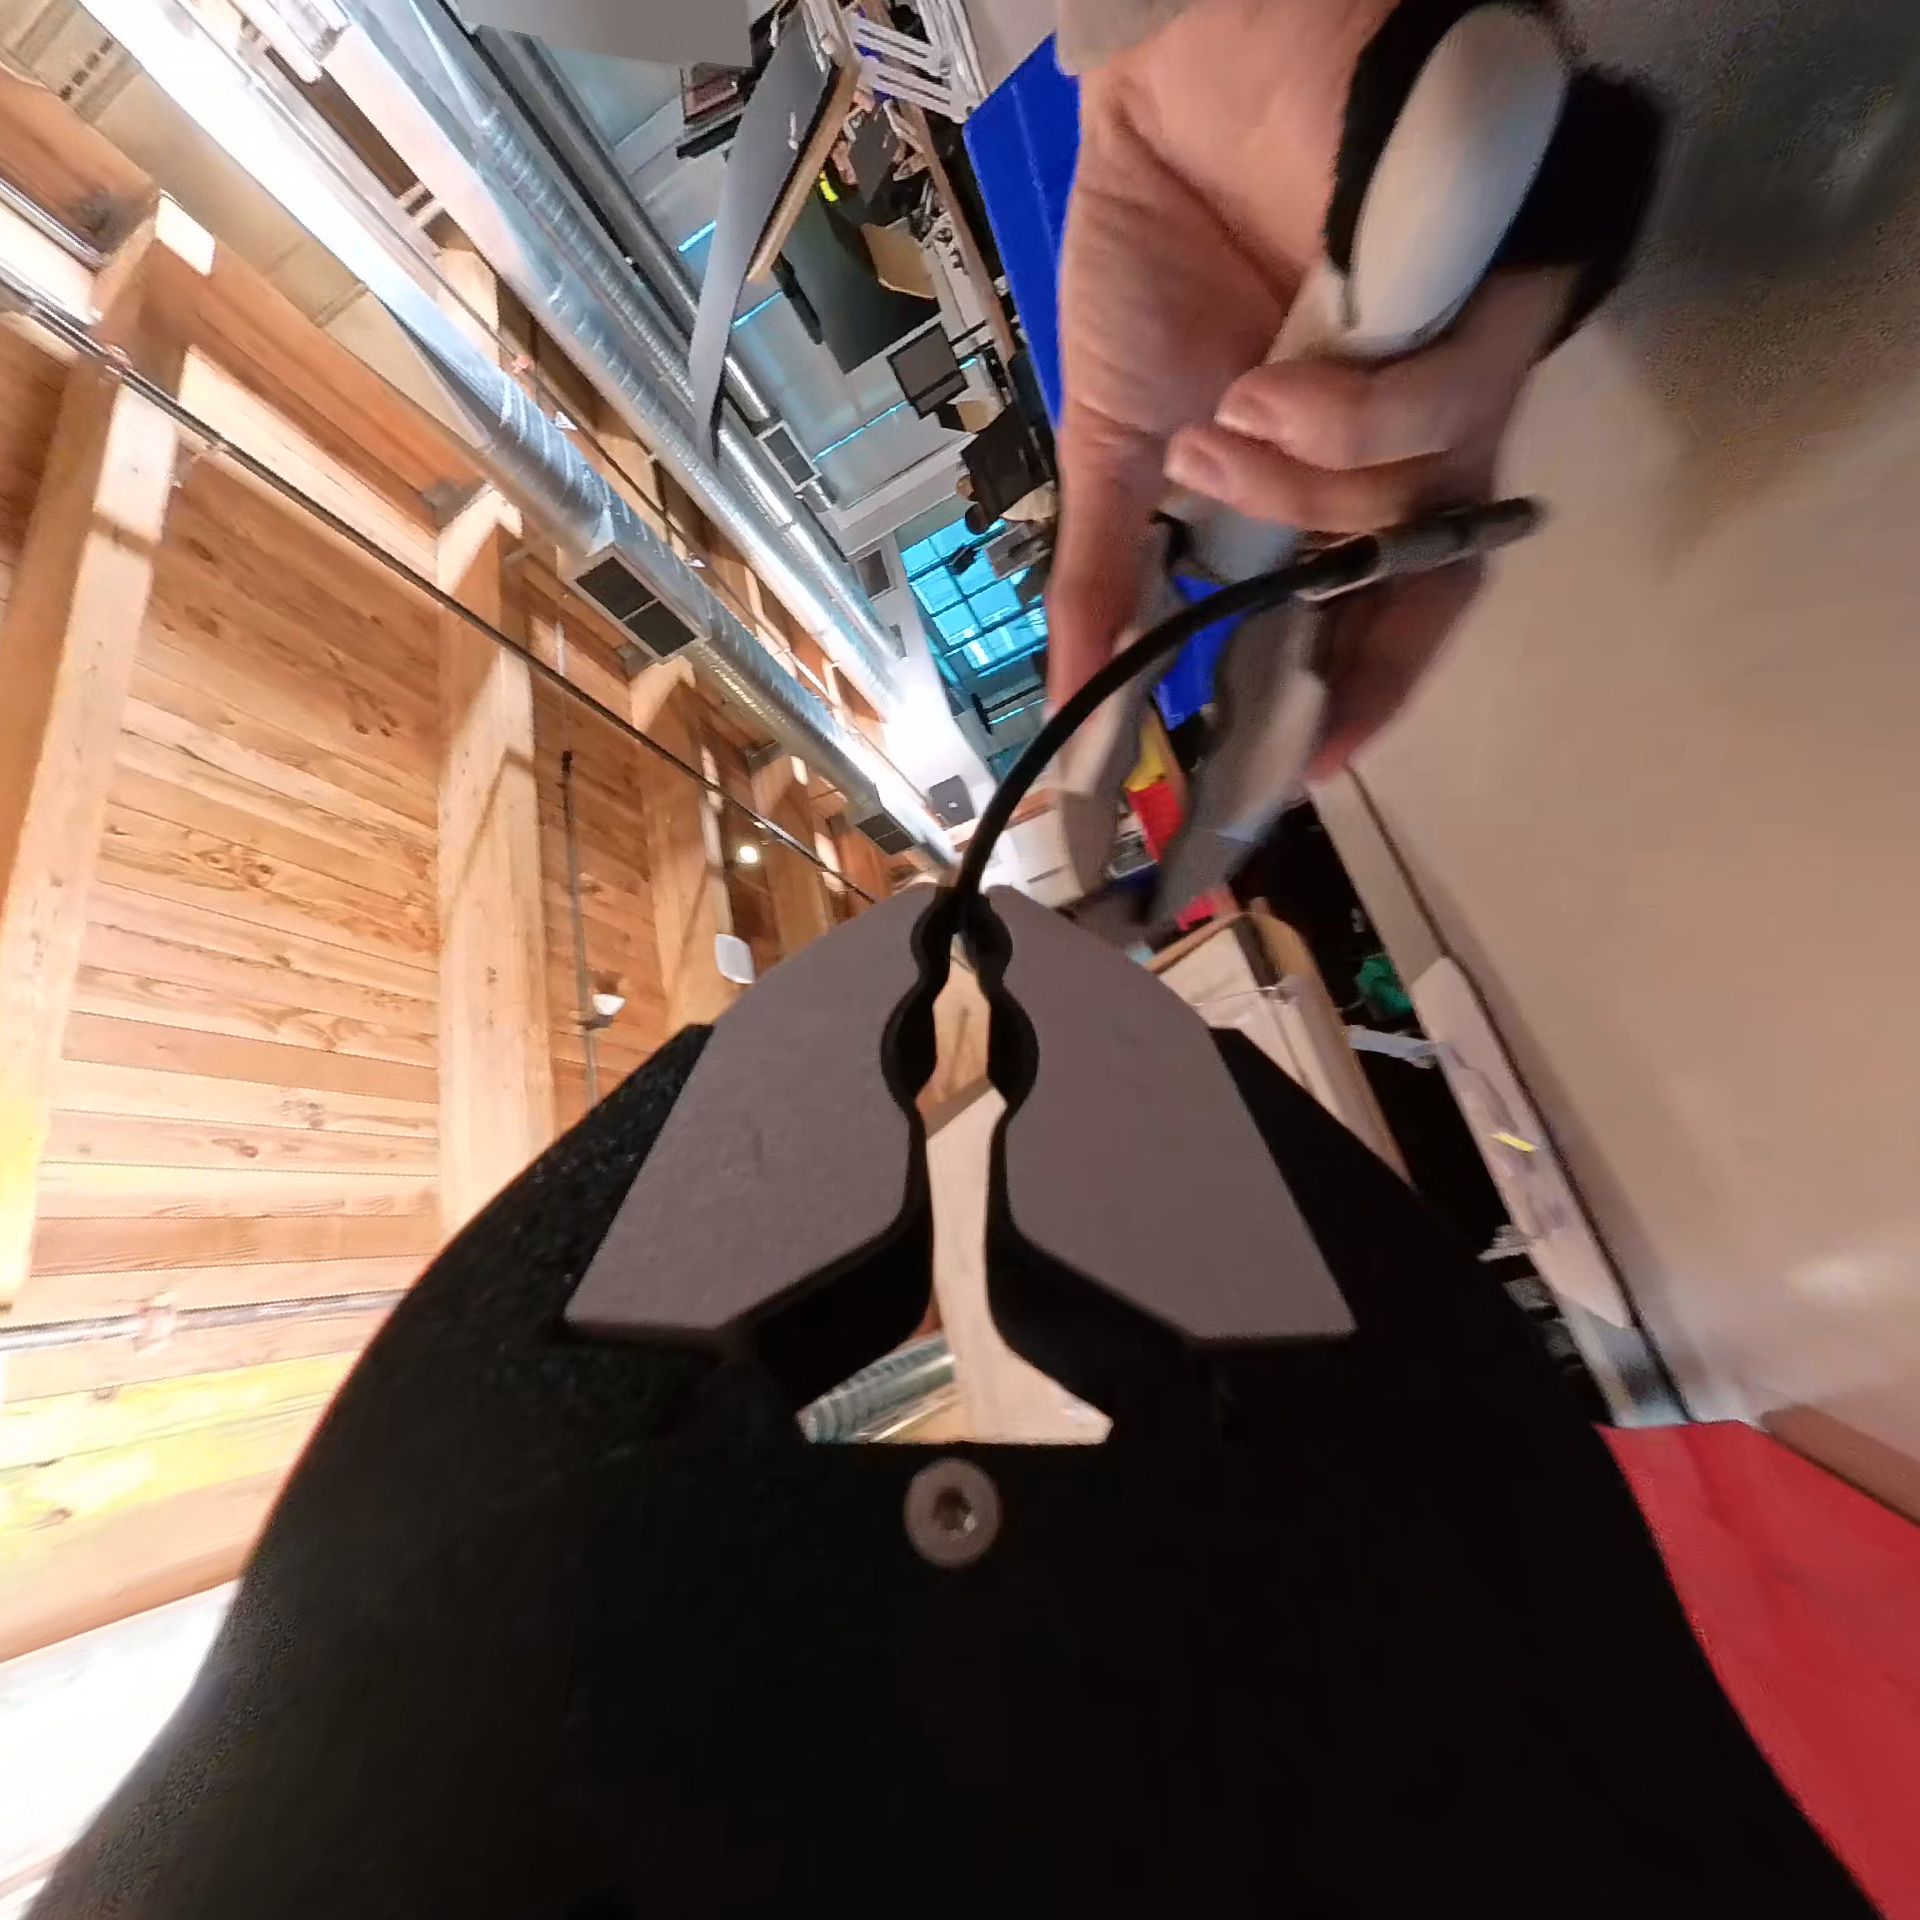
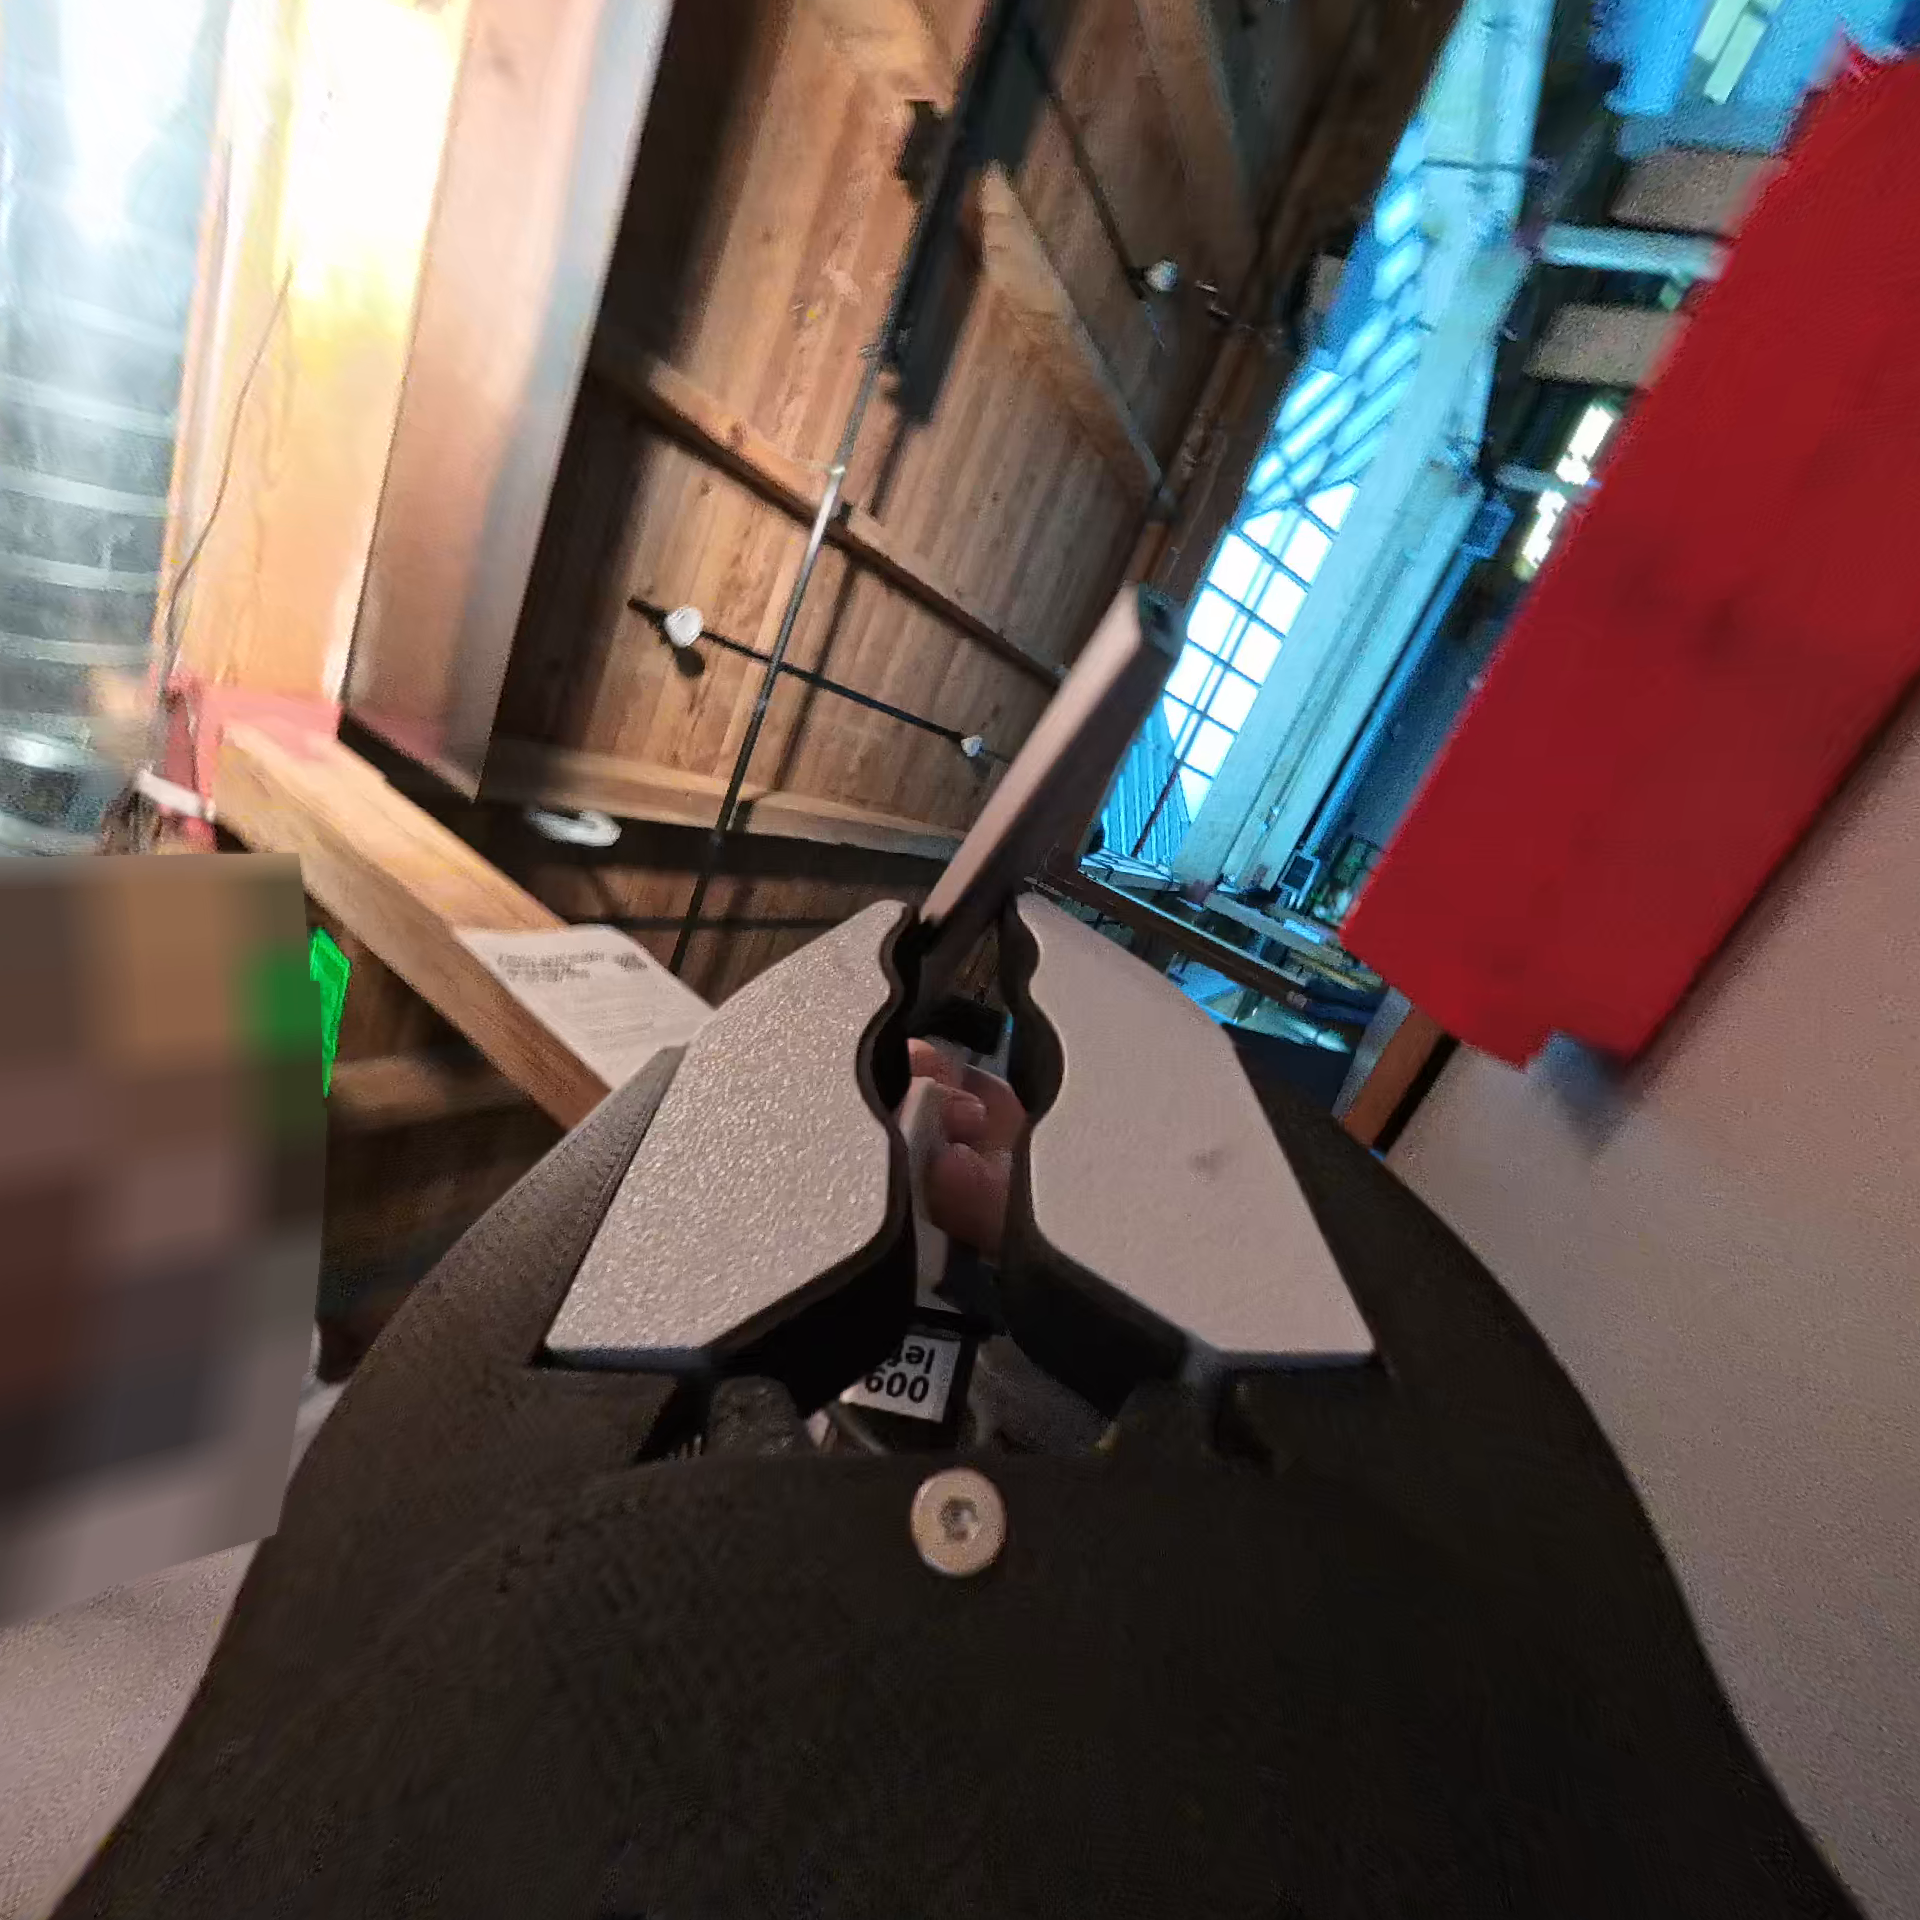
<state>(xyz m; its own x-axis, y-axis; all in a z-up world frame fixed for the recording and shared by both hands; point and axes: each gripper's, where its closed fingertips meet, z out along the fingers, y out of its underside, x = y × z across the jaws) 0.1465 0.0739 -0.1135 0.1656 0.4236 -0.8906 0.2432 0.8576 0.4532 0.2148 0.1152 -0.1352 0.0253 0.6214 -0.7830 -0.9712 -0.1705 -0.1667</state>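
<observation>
My left gripper (image 1: 961, 920) has dark fingers and is shut on a thin black cable (image 1: 1049, 727) right at the tips. The cable arcs up and right to a metal plug (image 1: 1455, 530) that hangs free beside a person's hand (image 1: 1174, 343). That hand holds the right gripper (image 1: 1132, 883), whose grey fingers point down toward my left tips. In the right wrist view, my right gripper (image 2: 961, 925) is shut on a flat grey bar (image 2: 1049, 769) that sticks out up and right. Through the gap between its fingers a hand's fingers (image 2: 961, 1143) show below.
Both cameras are tilted. A wooden plank wall (image 1: 260, 831) and silver ducts (image 1: 582, 436) fill the left. A beige surface (image 1: 1714, 831) and red panel (image 1: 1787, 1621) lie right. A wooden beam (image 2: 416, 904) carries a paper sheet (image 2: 592, 987). A red panel (image 2: 1662, 623) and windows (image 2: 1247, 623) lie right. About 9 centimetres separates my left fingertips from my right. To reach the red panel (image 2: 1662, 623) in a straight line is about 25 centimetres for my right fingers, about 30 centimetres for my left.
</observation>
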